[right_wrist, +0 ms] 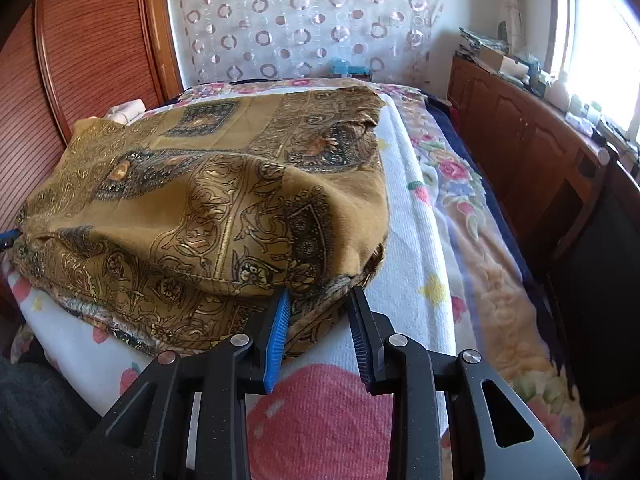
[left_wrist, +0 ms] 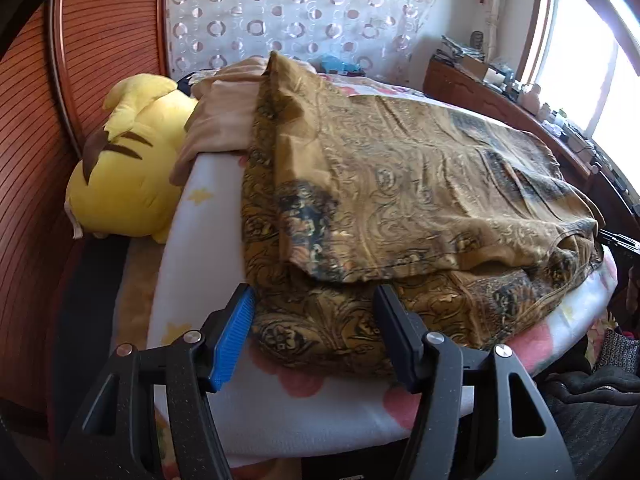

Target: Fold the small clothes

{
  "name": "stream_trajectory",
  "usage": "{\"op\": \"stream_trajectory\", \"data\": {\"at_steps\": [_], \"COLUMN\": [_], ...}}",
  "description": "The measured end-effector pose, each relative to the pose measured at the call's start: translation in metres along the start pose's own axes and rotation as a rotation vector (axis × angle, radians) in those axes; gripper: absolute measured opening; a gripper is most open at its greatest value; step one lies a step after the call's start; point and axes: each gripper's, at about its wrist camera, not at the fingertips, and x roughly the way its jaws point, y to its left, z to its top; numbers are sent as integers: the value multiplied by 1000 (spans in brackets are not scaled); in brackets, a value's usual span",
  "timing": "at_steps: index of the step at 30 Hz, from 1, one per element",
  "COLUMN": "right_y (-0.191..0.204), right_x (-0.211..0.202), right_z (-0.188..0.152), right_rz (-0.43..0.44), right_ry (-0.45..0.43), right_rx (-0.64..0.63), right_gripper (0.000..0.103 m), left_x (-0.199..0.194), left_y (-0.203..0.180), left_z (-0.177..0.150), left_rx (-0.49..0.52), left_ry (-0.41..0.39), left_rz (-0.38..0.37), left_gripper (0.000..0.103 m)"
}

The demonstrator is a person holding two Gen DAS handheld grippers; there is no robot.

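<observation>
Brown-gold patterned garment (left_wrist: 400,184), printed with dark scrollwork and medallions, lies across the middle of both wrist views, doubled over so an upper layer sits on a lower one with its hemmed edge running along the near side. It rests on a white padded board (left_wrist: 208,216) with small yellow star shapes and pink blotches, which lies on a bed under a floral blanket (right_wrist: 460,184). Left gripper (left_wrist: 316,300) at bottom centre of the left wrist view: jaws wide apart, a stretch of the garment's near edge lying between them, pads not pressing on it. One blue ribbed pad (left_wrist: 232,344) shows on the left-hand finger. Right gripper (right_wrist: 318,300) at bottom centre of the right wrist view: jaws apart by a narrower gap, the garment's near right corner lying between them, cloth touching the blue pad but not clamped. In the left view, a yellow plush toy (left_wrist: 128,168) with brown stripes lies at centre left beside the board, a beige cloth (left_wrist: 220,120) bunched just above it. A white curtain with ring pattern (right_wrist: 304,20) hangs across the upper centre. Wooden slatted panel (left_wrist: 100,40) upper left; wooden cabinet (right_wrist: 532,140) at right under a bright window (right_wrist: 600,28), its top cluttered with small items too small to tell.
</observation>
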Motion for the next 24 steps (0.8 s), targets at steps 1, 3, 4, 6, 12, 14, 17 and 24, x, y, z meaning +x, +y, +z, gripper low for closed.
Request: {"op": "stream_trajectory", "data": {"at_steps": [1, 3, 4, 6, 12, 14, 17, 24], "right_y": [1, 3, 3, 3, 3, 3, -1, -7], "right_x": [0, 1, 1, 1, -2, -5, -27, -47], "right_z": [0, -1, -2, -4, -10, -10, -5, -7], "right_rz": [3, 0, -1, 2, 45, 56, 83, 46], "right_ry": [-2, -8, -12, -19, -34, -33, -84, -93], "right_rx": [-4, -9, -9, -6, -16, -22, -3, -36], "right_gripper": [31, 31, 31, 31, 8, 5, 4, 3], "left_x": [-1, -3, -5, -9, -15, -16, -16, -13], "left_y": [2, 2, 3, 3, 3, 1, 1, 5], "left_z": [-1, -4, -5, -9, -18, -18, -17, -16], "left_rx": [-7, -5, -3, -1, -7, -3, -10, -55], "left_ry": [-2, 2, 5, 10, -7, -14, -12, -24], "left_rz": [-2, 1, 4, 7, -22, -51, -73, -104], "left_gripper": [63, 63, 64, 64, 64, 60, 55, 9]}}
